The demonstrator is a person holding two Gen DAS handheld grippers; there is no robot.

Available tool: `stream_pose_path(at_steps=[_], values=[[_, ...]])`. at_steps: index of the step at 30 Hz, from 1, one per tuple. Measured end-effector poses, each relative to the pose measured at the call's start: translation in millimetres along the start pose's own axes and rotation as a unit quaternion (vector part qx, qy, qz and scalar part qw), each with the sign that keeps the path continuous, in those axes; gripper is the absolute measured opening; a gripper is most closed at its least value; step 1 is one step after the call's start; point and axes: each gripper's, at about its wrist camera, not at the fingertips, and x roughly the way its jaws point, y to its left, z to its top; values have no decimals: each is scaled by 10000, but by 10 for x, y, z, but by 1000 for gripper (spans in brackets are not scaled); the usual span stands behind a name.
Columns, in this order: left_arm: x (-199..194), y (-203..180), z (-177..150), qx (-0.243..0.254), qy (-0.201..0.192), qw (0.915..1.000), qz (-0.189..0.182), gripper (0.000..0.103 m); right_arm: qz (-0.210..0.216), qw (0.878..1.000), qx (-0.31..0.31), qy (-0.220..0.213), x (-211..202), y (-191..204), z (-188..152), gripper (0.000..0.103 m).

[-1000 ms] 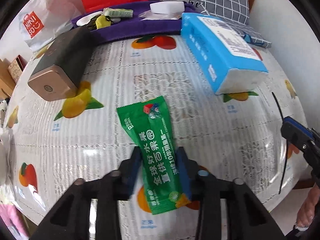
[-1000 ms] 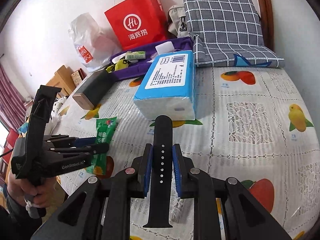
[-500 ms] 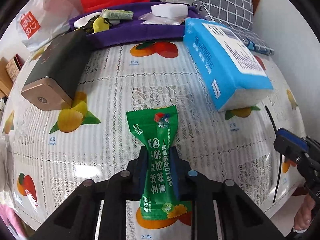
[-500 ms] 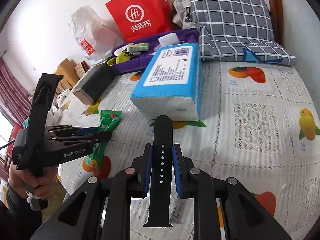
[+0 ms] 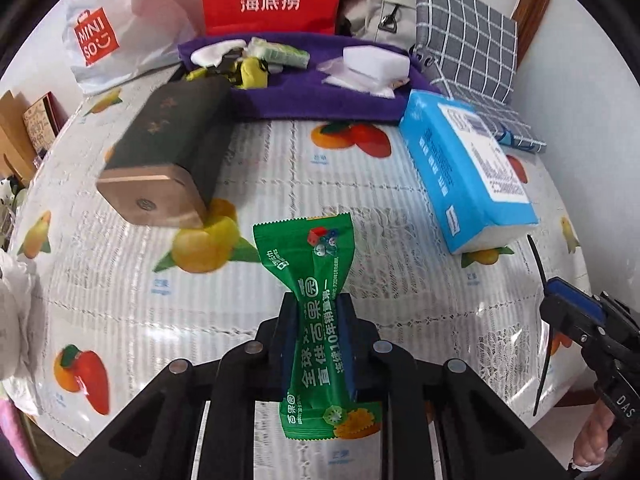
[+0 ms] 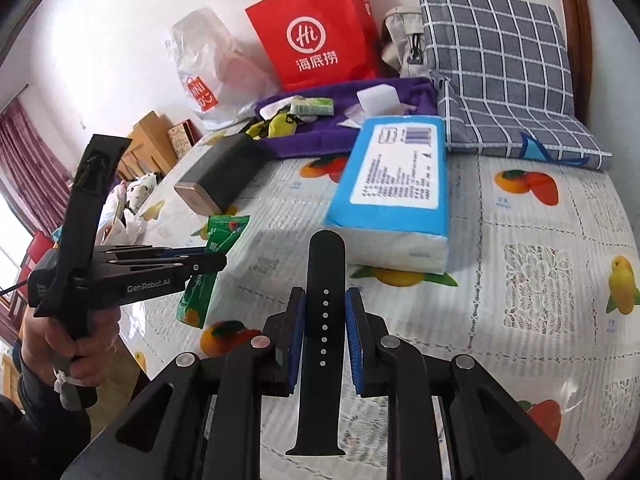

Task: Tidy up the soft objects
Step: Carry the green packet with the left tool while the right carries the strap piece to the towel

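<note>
Left wrist view: the left gripper point(image 5: 318, 320) has its jaws pinched on the waist of the green snack packet point(image 5: 320, 316), which crumples inward where the pads meet it and flares out at both ends. The grip sits near the middle, probably so the soft wrapper hangs balanced and does not flop. The packet's long axis runs along the fingers, its serrated top end pointing away from the camera toward the purple cloth point(image 5: 304, 98) at the far side of the bench point(image 5: 280, 184); the packet appears lifted clear of the fruit-print cover. Small soft items already lie on that cloth (a white sponge-like block, a pale green pack, something yellow), so it looks like the collecting spot. The dark box point(image 5: 168, 152) and the blue tissue pack point(image 5: 468, 168) flank the path between.

Right wrist view: the right gripper point(image 6: 325, 320) has its jaws closed narrow on a black watch strap point(image 6: 324, 320), gripped across its width at the punched holes. The strap's long axis also lies along the fingers, rounded tip pointing forward toward the tissue pack, wider end toward the camera. It is held above the bench, near its front edge, seemingly waiting its turn
</note>
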Motion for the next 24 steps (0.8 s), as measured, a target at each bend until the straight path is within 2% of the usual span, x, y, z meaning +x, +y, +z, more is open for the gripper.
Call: stream_pose_path(at_steps=[8,12,24], values=[[-279,201,136,94,-295,9994,-154,19,-102,9996,21,-253,-75,230,182,20],[-356,307,261,-68,-444,9987,-245,19,-123,9993,-2,-365,-83,309,386,20],[-439,460,713,-165,-800,9964,-237,19,-315,9981,-36,-523,-21,314,927,20]])
